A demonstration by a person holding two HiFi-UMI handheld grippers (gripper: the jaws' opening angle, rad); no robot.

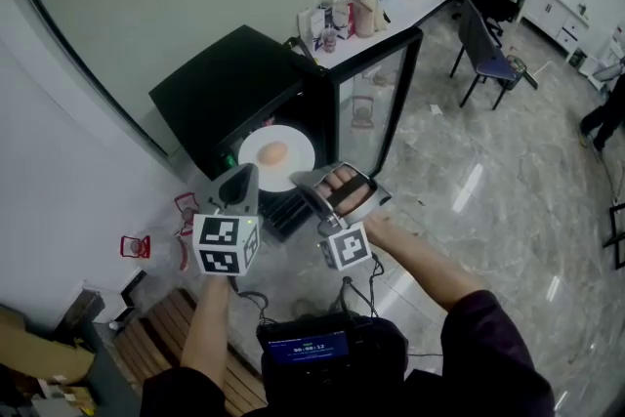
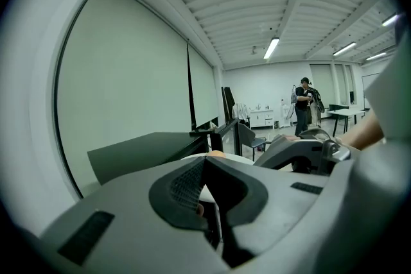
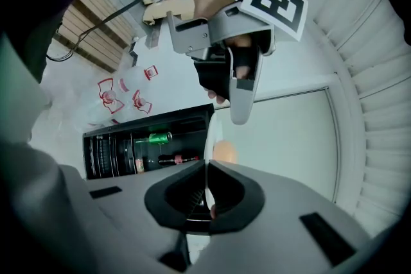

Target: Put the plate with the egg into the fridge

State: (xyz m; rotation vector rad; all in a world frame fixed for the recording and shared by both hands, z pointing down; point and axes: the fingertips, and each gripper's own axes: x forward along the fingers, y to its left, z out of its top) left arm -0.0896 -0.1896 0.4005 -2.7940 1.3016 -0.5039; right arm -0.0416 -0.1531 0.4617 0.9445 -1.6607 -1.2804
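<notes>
- Closest in, a dark device with a lit screen (image 1: pixel 308 347) sits at the person's chest, with cables running up from it toward the two forearms.
- Left tongs (image 1: pixel 243 179) have their marker cube turned toward the camera. They are clenched on the near-left rim of the plate (image 1: pixel 296 144). The left gripper view shows the white rim pinched between the dark pads.
- Right tongs (image 1: pixel 308 183) are likewise clenched on the plate, at its near-right rim. The right gripper view shows the plate edge-on, running into the closed jaws.
- Between the two grips the white plate is held level, off any surface, with the egg (image 1: pixel 274 152) lying near its middle.
- Just beyond, the plate sits at the mouth of the black fridge (image 1: pixel 225 103). Whether its far rim has passed the opening cannot be told.
- Inside the fridge, the right gripper view shows wire shelves, a green can (image 3: pixel 157 137) on its side and a bottle (image 3: pixel 172 159) below it.
- Its glass door (image 1: pixel 391 103) stands swung open to the right.
- Behind the fridge, a white tabletop (image 1: pixel 400 10) carries bags (image 1: pixel 363 10) and small items.
- Farther right on the marbled floor stands a chair (image 1: pixel 485 54), and a person (image 1: pixel 605 117) is at the picture's edge.
</notes>
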